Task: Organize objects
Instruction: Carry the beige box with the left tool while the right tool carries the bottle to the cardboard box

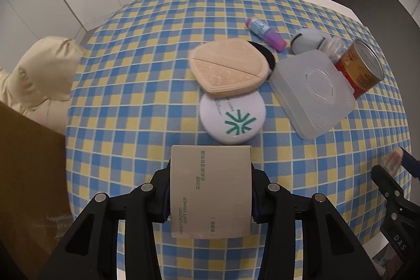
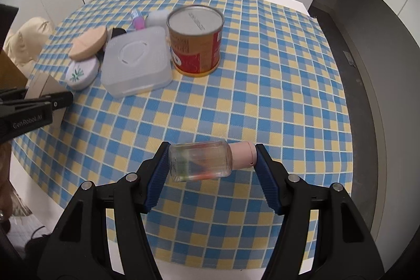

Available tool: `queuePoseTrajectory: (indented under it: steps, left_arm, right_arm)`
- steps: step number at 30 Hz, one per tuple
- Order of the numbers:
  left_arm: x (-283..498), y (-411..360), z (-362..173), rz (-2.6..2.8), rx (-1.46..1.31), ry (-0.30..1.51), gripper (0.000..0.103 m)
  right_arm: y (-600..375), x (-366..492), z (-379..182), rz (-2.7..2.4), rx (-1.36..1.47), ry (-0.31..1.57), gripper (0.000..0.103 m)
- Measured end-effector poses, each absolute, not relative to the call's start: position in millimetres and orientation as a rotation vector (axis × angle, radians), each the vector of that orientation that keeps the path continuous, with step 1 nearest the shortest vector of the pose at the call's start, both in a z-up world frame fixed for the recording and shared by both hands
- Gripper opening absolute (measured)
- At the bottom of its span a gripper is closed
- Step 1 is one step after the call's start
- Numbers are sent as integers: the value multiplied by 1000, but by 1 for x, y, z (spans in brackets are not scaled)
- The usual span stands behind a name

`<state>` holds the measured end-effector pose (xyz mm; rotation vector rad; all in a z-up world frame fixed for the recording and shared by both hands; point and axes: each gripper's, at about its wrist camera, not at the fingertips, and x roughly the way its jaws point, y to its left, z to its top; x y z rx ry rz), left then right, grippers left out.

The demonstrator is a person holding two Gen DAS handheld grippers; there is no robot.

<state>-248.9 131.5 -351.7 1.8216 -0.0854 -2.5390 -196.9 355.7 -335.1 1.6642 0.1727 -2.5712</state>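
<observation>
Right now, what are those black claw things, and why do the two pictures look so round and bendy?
Those claws are grippers that a person holds, one in each hand. A wide, bendy-lens camera sits on each, so each picture looks out along one claw. The left gripper squeezes a flat primer box. The right gripper pinches a small clear bottle with a pink cap, lying sideways. Below is a checked tablecloth. On it sit a red and gold can, a frosted plastic case, a white round compact, a beige puff and a purple tube.
</observation>
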Motion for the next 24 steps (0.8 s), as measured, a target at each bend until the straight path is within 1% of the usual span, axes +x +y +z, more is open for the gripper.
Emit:
queuePoseTrajectory:
  steps: [6,11,15,19,24]
  left_arm:
    - [-244,120,-334,-2518,1795,-79,44]
    - [-240,127,-311,-2501,1748,-100,44]
    - [-234,128,-284,-2498,1721,-95,44]
    - [-229,128,-253,-2513,1688,-80,44]
    - [-227,130,-215,-2560,1598,-126,44]
  right_arm:
    - [346,-197,-323,-2567,1686,175,66]
    - [343,-199,-301,-2578,1698,153,66]
    - [341,-199,-281,-2612,1696,166,66]
    - [339,-198,-253,-2639,1668,135,66]
    - [336,-192,-215,-2694,1622,142,66]
